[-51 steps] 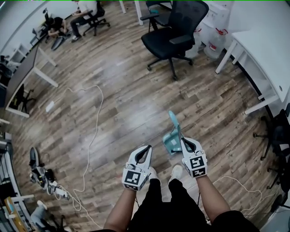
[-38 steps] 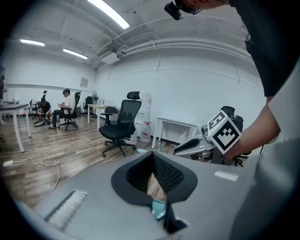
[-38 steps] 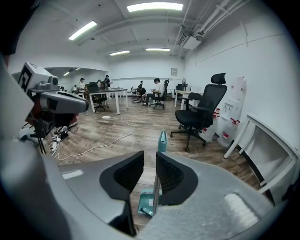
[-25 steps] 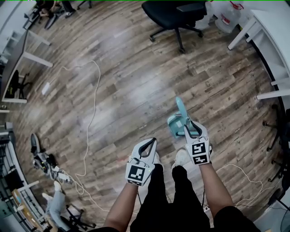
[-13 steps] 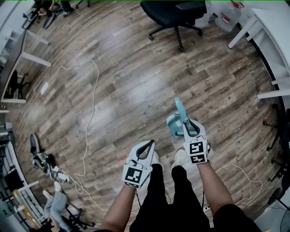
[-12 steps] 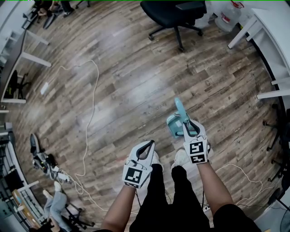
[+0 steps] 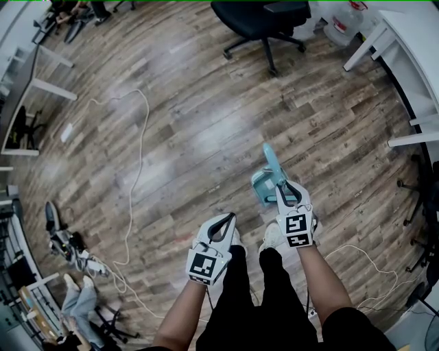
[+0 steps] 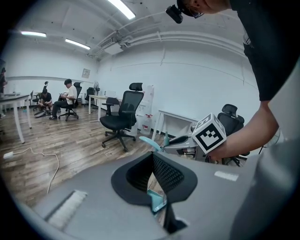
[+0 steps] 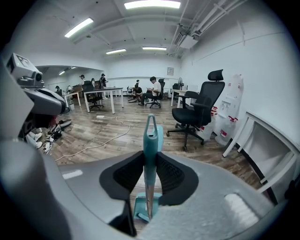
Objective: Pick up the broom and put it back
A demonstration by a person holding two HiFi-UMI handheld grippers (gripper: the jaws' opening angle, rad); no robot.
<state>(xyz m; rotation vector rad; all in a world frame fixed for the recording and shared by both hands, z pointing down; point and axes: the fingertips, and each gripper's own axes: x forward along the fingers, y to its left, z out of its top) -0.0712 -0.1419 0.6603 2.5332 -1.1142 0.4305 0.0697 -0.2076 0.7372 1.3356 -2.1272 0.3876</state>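
The right gripper (image 7: 282,185) has just been closing its jaws, and both black pads now press on the upper handle of the teal plastic broom (image 9: 150,138). The handle stands upright between them, and its hanging loop projects above the pads. The broom's lower end meets a teal plastic dustpan (image 7: 262,192) on the brown wood-plank floor (image 7: 206,123), just ahead of the person's white shoe (image 7: 271,237). The left gripper (image 7: 229,219) hangs beside the right one, apart from the broom. Its pads are brought together with nothing between them. A black wheeled office chair (image 7: 264,17) stands well apart beyond.
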